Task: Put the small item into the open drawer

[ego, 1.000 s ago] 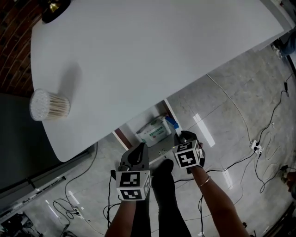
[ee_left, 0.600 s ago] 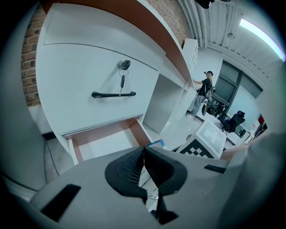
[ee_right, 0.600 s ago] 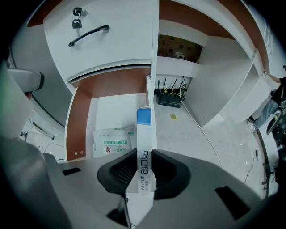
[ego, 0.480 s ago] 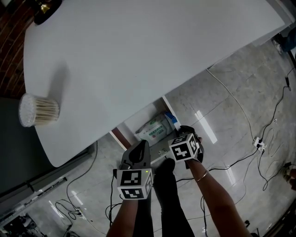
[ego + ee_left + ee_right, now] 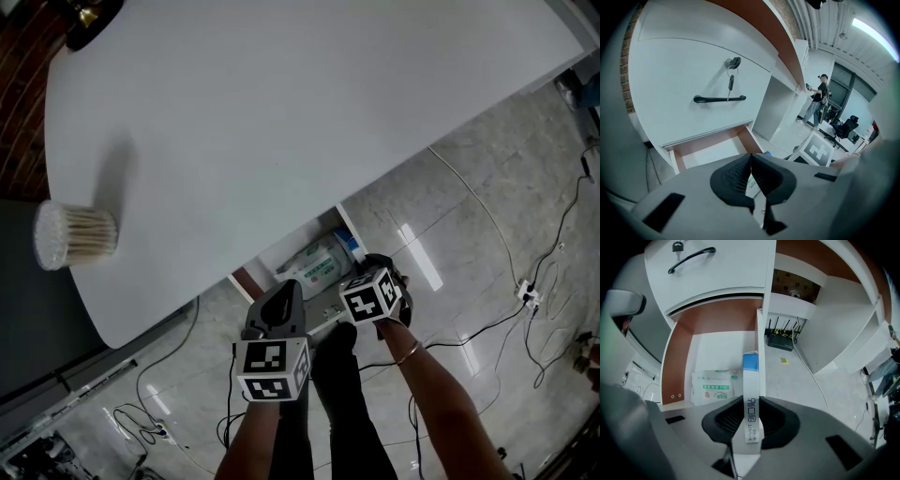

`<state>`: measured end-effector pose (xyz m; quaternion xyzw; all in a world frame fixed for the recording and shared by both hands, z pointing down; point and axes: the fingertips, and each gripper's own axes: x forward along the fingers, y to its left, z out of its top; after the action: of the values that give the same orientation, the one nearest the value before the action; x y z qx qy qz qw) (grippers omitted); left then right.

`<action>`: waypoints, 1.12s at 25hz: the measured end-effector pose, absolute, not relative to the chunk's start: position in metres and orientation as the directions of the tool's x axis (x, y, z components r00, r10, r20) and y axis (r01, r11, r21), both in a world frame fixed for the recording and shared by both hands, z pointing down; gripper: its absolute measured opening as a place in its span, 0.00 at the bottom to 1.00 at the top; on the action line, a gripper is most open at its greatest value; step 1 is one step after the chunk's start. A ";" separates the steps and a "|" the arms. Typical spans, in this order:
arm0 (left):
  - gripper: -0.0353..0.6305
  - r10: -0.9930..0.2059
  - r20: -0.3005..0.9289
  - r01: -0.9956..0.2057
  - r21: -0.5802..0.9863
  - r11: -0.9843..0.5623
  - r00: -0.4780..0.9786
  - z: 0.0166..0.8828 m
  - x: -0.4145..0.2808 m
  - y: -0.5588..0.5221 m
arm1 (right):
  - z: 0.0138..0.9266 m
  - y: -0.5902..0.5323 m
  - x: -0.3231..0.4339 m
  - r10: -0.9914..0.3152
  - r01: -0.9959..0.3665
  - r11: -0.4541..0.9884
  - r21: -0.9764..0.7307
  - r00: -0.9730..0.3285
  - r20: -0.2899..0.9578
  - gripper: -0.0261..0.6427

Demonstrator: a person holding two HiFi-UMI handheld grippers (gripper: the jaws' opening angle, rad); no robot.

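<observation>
The table (image 5: pixel 281 112) fills the upper part of the head view, and the open drawer (image 5: pixel 679 359) juts out under its near edge, straight in front of the person. A tissue pack (image 5: pixel 716 387) lies on the drawer floor, toward its near end.

Of the two tools, the right gripper (image 5: pixel 751 423) is the nearer to the drawer and carries the load. Its jaws pinch a slim white box (image 5: pixel 751 397) by its near end, and the blue far end sticks out ahead. The left gripper (image 5: pixel 751 174) hangs back at about 7 o'clock of the right one in the head view, its jaws pressed together on nothing.

In the right gripper view the box's long axis runs from 6 to 12 o'clock, parallel with the drawer's right wall and, as far as that view shows, right over it. The drawer's bare floor lies at about 10 to 11 o'clock of the blue tip, beyond the pack. I judge that the box needs to shift leftward off the wall line before release, or it may land on the wall or outside.
</observation>
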<state>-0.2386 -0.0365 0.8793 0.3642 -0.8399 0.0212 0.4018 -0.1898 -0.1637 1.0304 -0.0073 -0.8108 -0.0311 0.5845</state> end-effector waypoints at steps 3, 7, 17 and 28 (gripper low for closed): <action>0.09 -0.599 0.692 -0.631 0.264 0.730 -0.404 0.880 -0.238 -0.039 | 1.029 -0.166 -0.191 -0.019 0.018 0.999 0.026 -0.321 0.947 0.19; 0.09 -0.598 0.695 -0.628 0.267 0.731 -0.400 0.882 -0.238 -0.040 | 1.030 -0.167 -0.193 -0.022 -0.007 1.000 0.021 -0.329 0.944 0.19; 0.09 -0.598 0.699 -0.633 0.267 0.727 -0.392 0.880 -0.234 -0.043 | 1.020 -0.167 -0.190 0.012 -0.015 1.000 -0.020 -0.379 0.925 0.26; 0.09 -0.614 0.685 -0.665 0.249 0.704 -0.393 0.839 -0.231 -0.043 | 0.940 -0.169 -0.193 0.018 -0.074 0.995 -0.065 -0.511 0.859 0.26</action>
<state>-0.2306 -0.0434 0.8389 0.3835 -0.8339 0.0324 0.3956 -0.1930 -0.1693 0.9403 0.0162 -0.8680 0.0468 0.4940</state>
